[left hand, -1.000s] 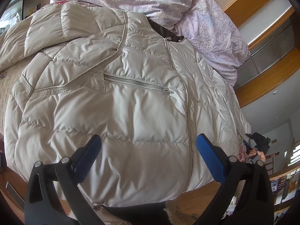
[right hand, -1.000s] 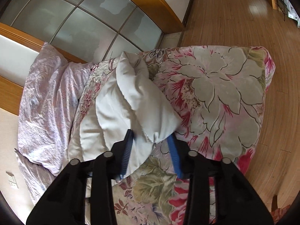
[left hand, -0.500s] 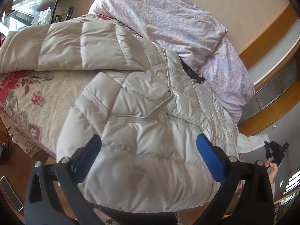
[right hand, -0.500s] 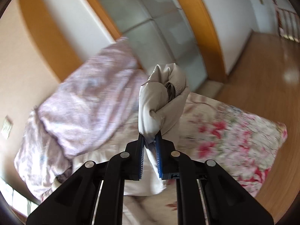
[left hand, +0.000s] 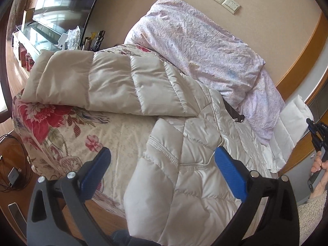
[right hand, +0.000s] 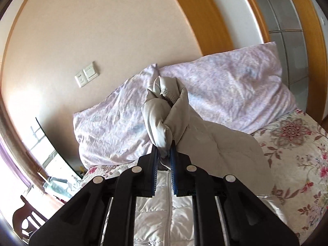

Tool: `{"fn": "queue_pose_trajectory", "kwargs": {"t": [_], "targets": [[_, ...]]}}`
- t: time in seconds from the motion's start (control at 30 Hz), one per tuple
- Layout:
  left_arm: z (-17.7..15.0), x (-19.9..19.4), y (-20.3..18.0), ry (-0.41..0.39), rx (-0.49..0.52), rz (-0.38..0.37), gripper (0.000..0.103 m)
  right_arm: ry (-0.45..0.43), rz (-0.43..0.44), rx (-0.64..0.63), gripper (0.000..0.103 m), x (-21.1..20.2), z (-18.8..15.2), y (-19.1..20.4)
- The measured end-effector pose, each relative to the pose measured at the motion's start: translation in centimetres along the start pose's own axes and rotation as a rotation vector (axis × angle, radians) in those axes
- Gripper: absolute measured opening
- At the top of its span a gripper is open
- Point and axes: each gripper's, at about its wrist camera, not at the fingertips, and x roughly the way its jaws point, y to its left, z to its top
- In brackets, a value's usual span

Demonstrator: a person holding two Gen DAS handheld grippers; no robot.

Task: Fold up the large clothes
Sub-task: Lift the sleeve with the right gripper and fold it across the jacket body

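Observation:
A cream quilted down jacket (left hand: 184,174) lies front-up on the floral bed. One sleeve (left hand: 106,86) stretches flat to the left across the bedspread. My left gripper (left hand: 162,170) hovers open over the jacket's near left side, blue pads wide apart, nothing between them. In the right wrist view my right gripper (right hand: 164,157) is shut on the bunched cuff of the other sleeve (right hand: 164,119), lifted above the jacket body (right hand: 160,215). The same right gripper (left hand: 317,135) and the hand holding it show at the left wrist view's right edge.
A crumpled lilac duvet (left hand: 205,47) is heaped against the wall behind the jacket. The floral bedspread (left hand: 61,135) ends at a corner on the left, over a wooden floor with cables (left hand: 14,164). A glass-topped stand (left hand: 41,34) stands far left.
My right gripper closed on the sleeve cuff, then rose and rolled with it from the bed's far side over the jacket. The left gripper drifted left, bringing the spread sleeve into view.

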Motion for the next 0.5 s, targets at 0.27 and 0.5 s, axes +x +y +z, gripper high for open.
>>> {"fn": "queue_pose_trajectory", "kwargs": {"t": [0.27, 0.5], "targets": [[1.3, 1.3, -0.6, 0.001, 0.025, 0.006, 0.101, 0.205, 0.059, -0.070, 0.012, 8.7, -5.7, 4.6], [2.2, 3.2, -0.4, 0.041, 0.000, 0.038, 0.101, 0.452, 0.022, -0.177, 0.012, 15.3, -15.0, 8.4]]}}
